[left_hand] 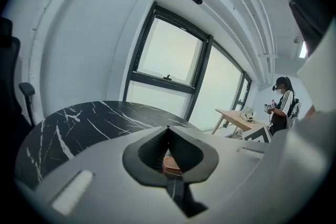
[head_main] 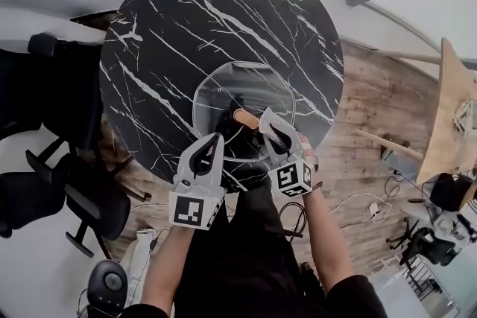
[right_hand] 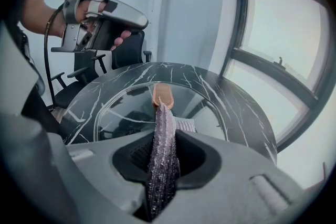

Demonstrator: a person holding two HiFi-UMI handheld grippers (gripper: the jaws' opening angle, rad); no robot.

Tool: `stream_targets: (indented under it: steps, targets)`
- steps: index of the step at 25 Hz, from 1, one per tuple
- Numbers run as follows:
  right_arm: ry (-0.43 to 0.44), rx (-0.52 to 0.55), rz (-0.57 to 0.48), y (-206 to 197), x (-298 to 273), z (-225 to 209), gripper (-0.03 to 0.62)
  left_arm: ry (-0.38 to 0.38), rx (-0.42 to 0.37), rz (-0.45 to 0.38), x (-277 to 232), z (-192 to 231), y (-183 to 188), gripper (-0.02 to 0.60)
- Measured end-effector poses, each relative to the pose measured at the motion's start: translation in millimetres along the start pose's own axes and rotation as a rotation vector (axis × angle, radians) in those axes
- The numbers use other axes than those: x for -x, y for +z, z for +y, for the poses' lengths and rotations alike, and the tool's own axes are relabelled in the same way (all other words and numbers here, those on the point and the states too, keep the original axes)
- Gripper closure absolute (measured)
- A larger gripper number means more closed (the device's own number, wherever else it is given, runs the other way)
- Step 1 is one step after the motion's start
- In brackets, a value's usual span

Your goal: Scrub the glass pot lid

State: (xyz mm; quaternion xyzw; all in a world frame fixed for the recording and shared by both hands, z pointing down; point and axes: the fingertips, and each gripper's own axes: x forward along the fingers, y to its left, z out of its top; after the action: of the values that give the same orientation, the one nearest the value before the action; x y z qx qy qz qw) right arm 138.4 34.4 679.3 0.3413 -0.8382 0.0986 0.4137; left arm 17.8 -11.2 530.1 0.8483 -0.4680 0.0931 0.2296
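Marble, black with white veins, tops the round table point(head_main: 164, 48), which fills the middle of the head view, with wooden floor point(head_main: 373, 108) to its right and dark office chairs point(head_main: 45, 182) to its left. The glass pot lid point(head_main: 223, 89) lies flat on the table toward the edge nearest the person, knob side up. The left gripper point(head_main: 215, 139) is held in the air over the lid's near rim. Its jaws are closed tip to tip with nothing between them, and only the lid's knob shows through the gap behind the pads. The right gripper point(head_main: 267, 123) is just beside it, over the near right part of the glass, with its jaws clamped on a grey-purple scrubbing cloth point(right_hand: 163, 155). The cloth stands on edge between the pads and sticks out past their tips toward the middle of the lid. The brown wooden knob point(head_main: 244, 118) sits at the lid's centre, just beyond the cloth's end; whether the two touch cannot be told.
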Motion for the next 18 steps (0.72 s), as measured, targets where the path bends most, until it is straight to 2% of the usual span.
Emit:
stream_targets:
  steps: [8, 18]
  targets:
    - [-0.055, -0.033, 0.018, 2, 2, 27, 0.517, -0.034, -0.005, -0.013, 31, 4, -3, 0.578]
    - [-0.03, -0.048, 0.026, 24, -11, 71, 0.517, -0.023, 0.007, -0.05, 63, 27, 2, 0.578]
